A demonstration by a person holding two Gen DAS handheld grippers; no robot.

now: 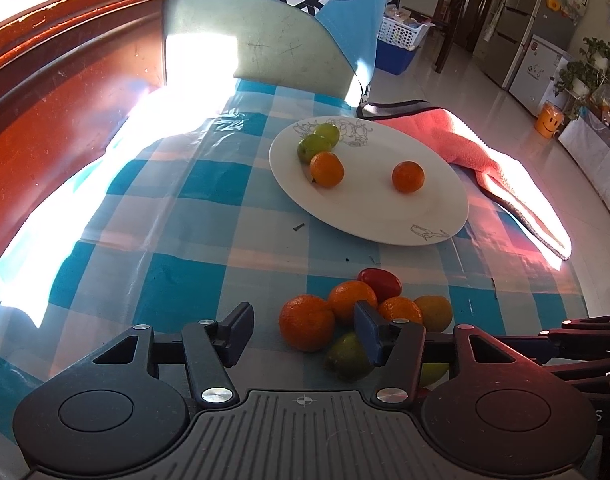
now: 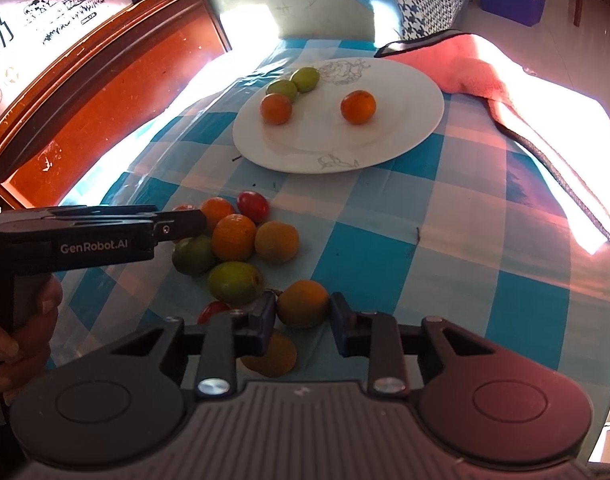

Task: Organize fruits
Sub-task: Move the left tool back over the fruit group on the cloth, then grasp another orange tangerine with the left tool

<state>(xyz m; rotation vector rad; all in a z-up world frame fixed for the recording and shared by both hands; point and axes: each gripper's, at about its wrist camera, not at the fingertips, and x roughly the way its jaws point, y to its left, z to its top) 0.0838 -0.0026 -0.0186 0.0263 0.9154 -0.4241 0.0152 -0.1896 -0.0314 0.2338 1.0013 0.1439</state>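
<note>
A white plate [image 1: 385, 208] [image 2: 305, 140] on the blue checked cloth holds two green fruits [image 1: 319, 142] and two orange ones [image 1: 407, 177]. Nearer lies a loose pile of orange fruits, green fruits and red tomatoes [image 2: 253, 206]. My left gripper [image 1: 303, 334] is open astride one orange fruit [image 1: 307, 322] of the pile, with gaps on both sides. In the right wrist view the left gripper [image 2: 185, 224] reaches into the pile from the left. My right gripper [image 2: 301, 322] is shut on a separate orange fruit [image 2: 303, 304] that rests on the cloth, its pads against both sides.
A pink towel [image 1: 445, 132] [image 2: 465, 68] lies beyond the plate, at the table's right edge. Dark red wooden furniture [image 1: 45, 120] borders the left. A person's hand [image 2: 25, 320] holds the left gripper's handle. Bright sun patches fall on the cloth.
</note>
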